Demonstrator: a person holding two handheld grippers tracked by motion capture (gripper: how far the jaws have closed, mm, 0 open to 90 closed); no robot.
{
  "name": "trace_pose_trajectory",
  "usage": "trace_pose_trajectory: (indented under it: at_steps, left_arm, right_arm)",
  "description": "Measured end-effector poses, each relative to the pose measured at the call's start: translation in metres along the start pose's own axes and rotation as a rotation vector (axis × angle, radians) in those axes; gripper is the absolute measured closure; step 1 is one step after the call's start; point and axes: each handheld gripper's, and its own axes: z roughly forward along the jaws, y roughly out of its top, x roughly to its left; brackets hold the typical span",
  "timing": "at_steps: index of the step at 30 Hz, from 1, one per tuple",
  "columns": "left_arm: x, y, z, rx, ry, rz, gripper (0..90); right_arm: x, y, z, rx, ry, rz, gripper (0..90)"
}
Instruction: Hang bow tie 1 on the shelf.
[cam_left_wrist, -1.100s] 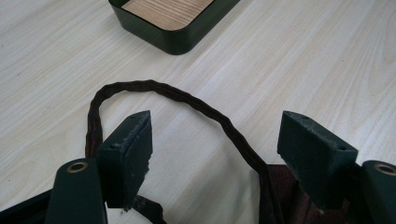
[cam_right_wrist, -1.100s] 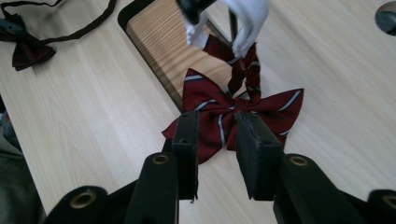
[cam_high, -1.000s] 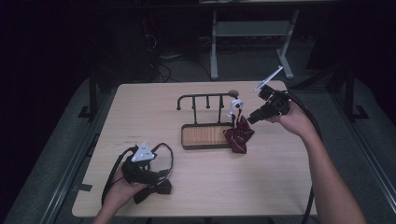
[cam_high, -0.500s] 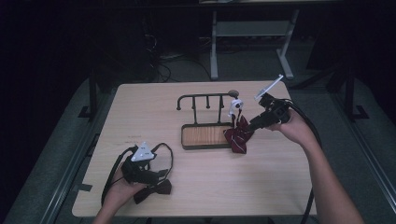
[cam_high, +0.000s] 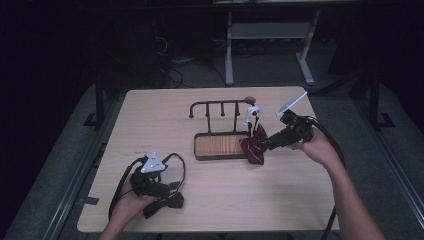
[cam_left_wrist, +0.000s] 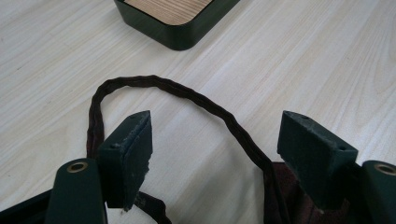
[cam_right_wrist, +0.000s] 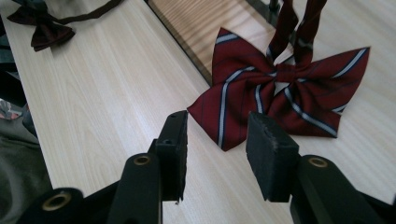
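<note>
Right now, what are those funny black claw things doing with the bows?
A person at a pale wooden table holds a gripper in each hand. The right gripper has just been opening; its jaws stand apart with nothing between them, just short of the dark red striped bow tie, whose strap hangs from the black metal rack with a wooden tray. The left gripper is open over the loop strap of a plain dark maroon bow tie lying on the table.
</note>
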Motion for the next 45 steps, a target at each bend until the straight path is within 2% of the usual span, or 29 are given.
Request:
trace_pose_trajectory:
  at_steps: [13,21,24,27,45]
  left_arm:
    - [0.001,0.000,-0.001,-0.001,0.003,0.000,27.0]
    - [0.000,-0.001,0.001,0.001,0.004,-0.002,27.0]
    - [-0.001,0.000,0.001,-0.009,0.000,-0.015,27.0]
    - [-0.001,0.000,0.000,0.004,0.001,0.004,27.0]
    - [-0.001,-0.001,0.001,0.007,0.000,-0.006,26.9]
  right_arm:
    - [0.002,-0.021,0.009,0.003,-0.001,0.005,53.2]
    - [0.005,-0.035,0.017,0.006,0.015,0.002,53.1]
    - [0.005,-0.039,0.019,0.002,0.017,0.005,52.7]
    - [0.005,-0.043,0.020,0.002,0.022,0.012,52.1]
    - [0.008,-0.068,0.029,-0.013,0.037,0.029,50.4]
